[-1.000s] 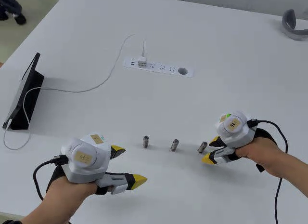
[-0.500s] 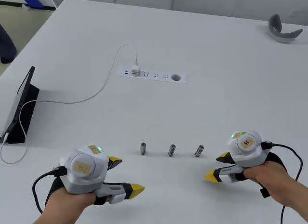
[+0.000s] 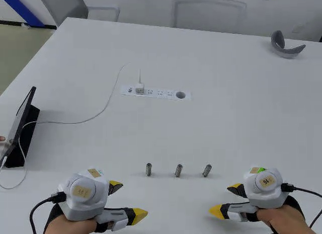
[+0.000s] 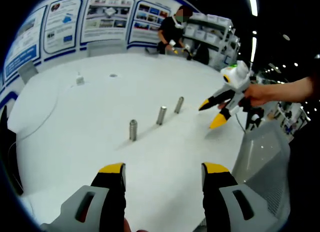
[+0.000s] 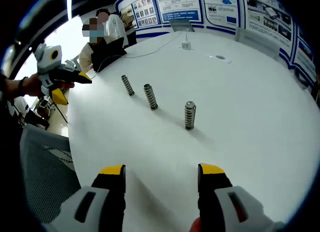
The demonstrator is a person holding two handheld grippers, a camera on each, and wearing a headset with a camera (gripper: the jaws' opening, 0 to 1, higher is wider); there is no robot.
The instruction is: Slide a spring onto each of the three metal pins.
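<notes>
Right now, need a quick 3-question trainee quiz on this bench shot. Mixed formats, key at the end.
1. True or false: springs sit on all three pins.
2. Pick one. The right gripper is: A) shut on a spring, B) open with nothing between its fingers, C) shut on a pin.
3. Fill in: a white cable runs from the power strip to the dark ___ propped at far left.

Key
1. True: each pin in the row carries a spring.
2. B: it sits short of the row, touching nothing.
3. tablet.
</notes>
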